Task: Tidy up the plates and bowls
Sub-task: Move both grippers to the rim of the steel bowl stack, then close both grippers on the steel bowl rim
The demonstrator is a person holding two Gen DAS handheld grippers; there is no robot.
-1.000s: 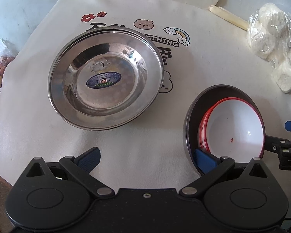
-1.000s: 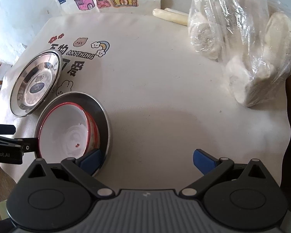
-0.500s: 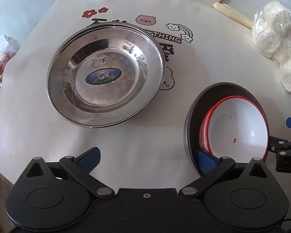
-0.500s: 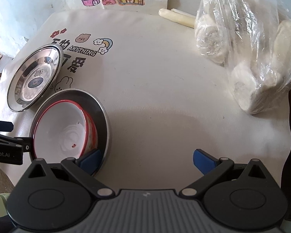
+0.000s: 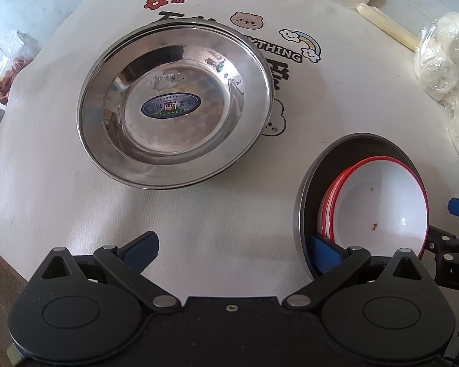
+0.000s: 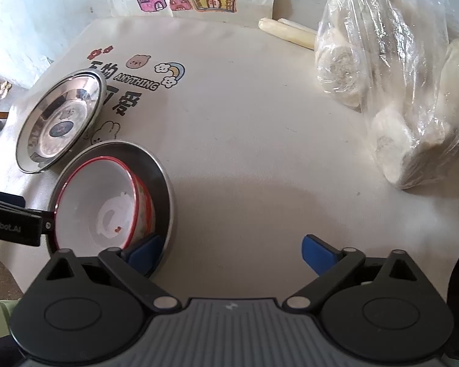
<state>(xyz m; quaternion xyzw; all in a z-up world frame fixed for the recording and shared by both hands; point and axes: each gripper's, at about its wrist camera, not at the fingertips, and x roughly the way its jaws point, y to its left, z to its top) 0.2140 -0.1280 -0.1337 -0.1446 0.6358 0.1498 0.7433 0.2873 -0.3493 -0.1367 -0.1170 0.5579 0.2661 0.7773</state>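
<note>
On the white table cover [image 6: 260,153] I can read "ANYTHING" printed in black toward its far left corner, with larger Chinese characters around it that I can't make out fully. The black gripper body [image 6: 6,224] at the left edge of my right wrist view carries "Robot.AI". The oval blue label [image 5: 171,106] inside the steel plate [image 5: 174,104] is too small to read.

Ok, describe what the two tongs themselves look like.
Both tongs are black, with blue finger pads on jointed black links over two round discs. The left tongs have a black base, the right tongs a ribbed grey one. White lettering marks their sides.
</note>
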